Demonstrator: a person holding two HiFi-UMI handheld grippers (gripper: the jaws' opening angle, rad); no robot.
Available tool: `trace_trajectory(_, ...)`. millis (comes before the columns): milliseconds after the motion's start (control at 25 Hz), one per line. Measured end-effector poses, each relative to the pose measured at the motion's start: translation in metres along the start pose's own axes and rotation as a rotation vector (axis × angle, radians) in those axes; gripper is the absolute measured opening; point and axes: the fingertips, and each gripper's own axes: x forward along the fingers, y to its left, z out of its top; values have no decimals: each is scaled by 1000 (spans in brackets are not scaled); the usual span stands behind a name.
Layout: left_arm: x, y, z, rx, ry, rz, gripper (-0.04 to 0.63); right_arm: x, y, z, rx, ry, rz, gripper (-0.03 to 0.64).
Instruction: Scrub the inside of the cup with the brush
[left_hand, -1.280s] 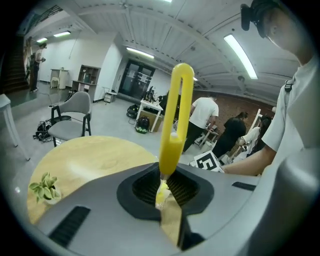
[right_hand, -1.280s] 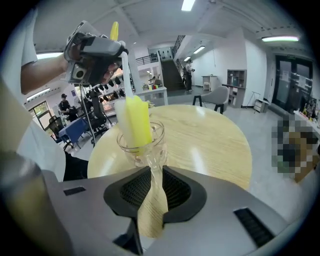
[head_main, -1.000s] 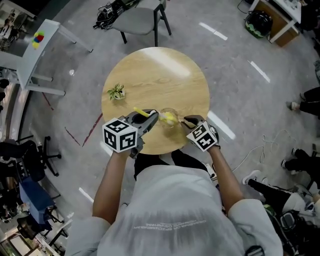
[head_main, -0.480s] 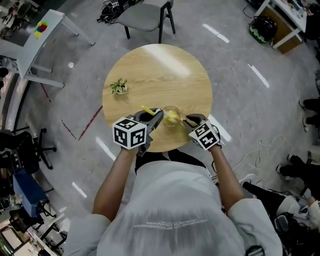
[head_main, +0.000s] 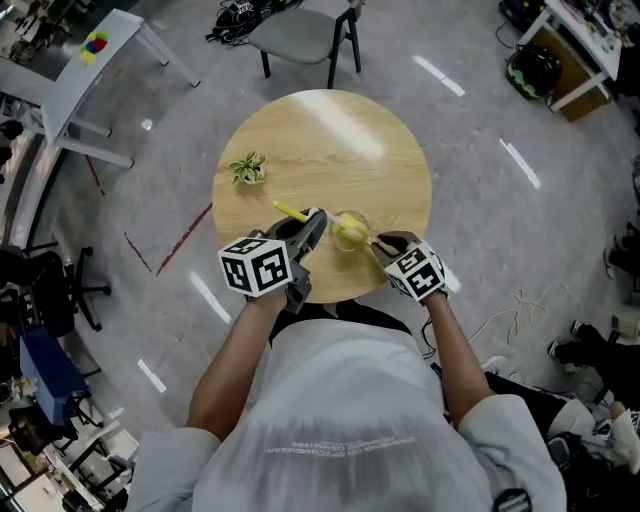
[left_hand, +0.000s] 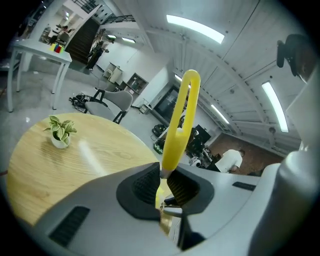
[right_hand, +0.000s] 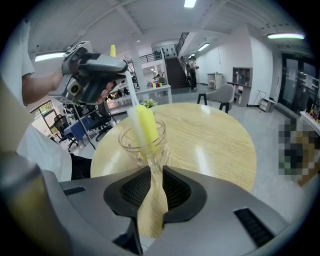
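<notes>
A clear glass cup stands near the front edge of the round wooden table. My right gripper is shut on the cup's near side; in the right gripper view the glass is pinched between the black pads. My left gripper is shut on the yellow brush handle, whose looped end sticks up between the jaws. The brush's yellow head reaches down inside the cup from the left.
A small potted plant sits on the table's left side, apart from both grippers. A grey chair stands beyond the far edge. A white side table is at the far left. The table's far half is bare wood.
My left gripper has rolled and shifted a little with the brush, so the handle leans differently. The right gripper and the cup have stayed put.
</notes>
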Motion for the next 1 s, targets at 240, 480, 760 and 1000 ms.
trace_trajectory(240,-2,-3,-1,-28,-7,-8,55,3,19,-1,0,5,55,81)
trace_trajectory(480,8,3,-20,-17,34,-2,55,6,33,-2,-30,18,90,75)
trace_trajectory(760,20,5,-35,116,93,15,53,10,37,0,-25,14,100,75)
trace_trajectory(1000,13,0,-23,-22,38,-1,55,8,36,-2,-8,-2,99,75)
